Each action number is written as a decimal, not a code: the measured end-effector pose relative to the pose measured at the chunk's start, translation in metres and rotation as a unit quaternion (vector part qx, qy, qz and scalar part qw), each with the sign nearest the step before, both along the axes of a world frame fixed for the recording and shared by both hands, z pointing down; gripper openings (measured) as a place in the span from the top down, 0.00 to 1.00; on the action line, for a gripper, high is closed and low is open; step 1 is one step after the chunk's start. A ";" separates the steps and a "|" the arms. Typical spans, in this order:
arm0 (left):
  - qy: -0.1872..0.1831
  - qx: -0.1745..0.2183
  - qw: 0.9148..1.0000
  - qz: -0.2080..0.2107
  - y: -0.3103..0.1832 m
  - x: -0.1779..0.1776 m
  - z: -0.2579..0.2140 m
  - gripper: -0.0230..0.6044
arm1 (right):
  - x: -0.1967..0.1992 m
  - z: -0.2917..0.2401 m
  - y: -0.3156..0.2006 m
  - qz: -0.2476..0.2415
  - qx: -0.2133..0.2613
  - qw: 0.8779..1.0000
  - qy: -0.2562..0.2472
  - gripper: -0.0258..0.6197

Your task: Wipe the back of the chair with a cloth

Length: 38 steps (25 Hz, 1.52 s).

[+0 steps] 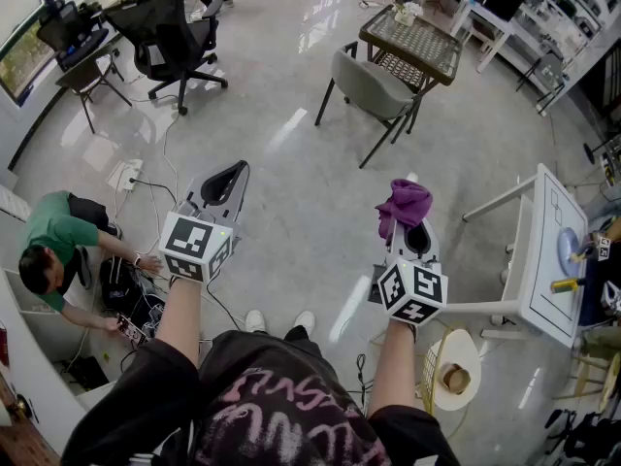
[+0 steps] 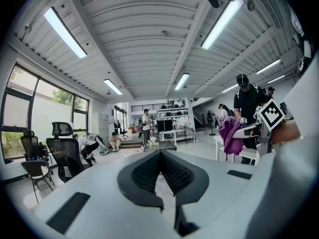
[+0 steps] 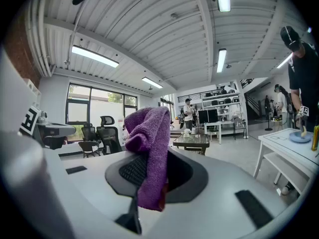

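1. Your right gripper (image 1: 406, 229) is clamped on the purple cloth (image 3: 149, 151). The jaws pinch one fold, and the rest bunches above them and drapes down over the front.
2. Your left gripper (image 2: 160, 158) has its jaws pressed together with nothing between them.
3. That grip looks shallow to me. A hard drag across the chair back could pull the fold out of the jaws, and the cloth would drop to the floor.
4. The bunched top of the cloth also blocks part of the right gripper's view. You may misjudge when fabric meets the backrest and press the bare jaws against it instead.
5. The grey chair (image 1: 369, 83), most likely the one you are to wipe, stands well apart from you across open floor. It is tucked against the glass-topped table (image 1: 412, 42) with its back turned toward you.
6. Cables (image 1: 160, 197) trail over the floor to your left, beside a crouching person (image 1: 53, 246). Veering that way while walking risks a snag, so keep to the bare floor ahead.
7. Both forearms reach forward at about waist level, held parallel and apart. The grippers point ahead and somewhat upward, since both gripper views take in a lot of ceiling.
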State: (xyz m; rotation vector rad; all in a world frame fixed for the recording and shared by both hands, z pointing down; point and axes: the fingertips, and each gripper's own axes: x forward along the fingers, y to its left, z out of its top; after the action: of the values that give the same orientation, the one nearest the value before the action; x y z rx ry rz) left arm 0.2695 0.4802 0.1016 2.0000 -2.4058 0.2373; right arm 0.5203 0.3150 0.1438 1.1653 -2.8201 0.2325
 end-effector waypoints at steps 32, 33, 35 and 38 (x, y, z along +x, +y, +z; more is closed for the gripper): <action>0.015 0.019 0.999 0.034 0.041 -0.077 -0.006 0.95 | -0.077 0.002 0.066 0.007 0.017 1.000 0.019 0.81; 0.016 0.019 0.999 0.035 0.036 -0.080 -0.005 0.95 | -0.081 0.004 0.062 0.006 0.021 0.999 0.025 0.81; 0.015 0.018 0.999 0.036 0.025 -0.086 -0.002 0.95 | -0.086 0.007 0.052 0.005 0.025 0.999 0.029 0.81; 0.009 0.014 0.999 0.038 0.006 -0.095 0.002 0.95 | -0.093 0.011 0.032 0.013 0.011 1.000 0.011 0.81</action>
State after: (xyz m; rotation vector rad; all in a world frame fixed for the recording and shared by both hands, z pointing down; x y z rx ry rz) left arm 0.1741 0.4863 0.1033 2.0974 -2.3391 0.1845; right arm 0.4268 0.3468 0.1548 1.2006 -2.7971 0.1883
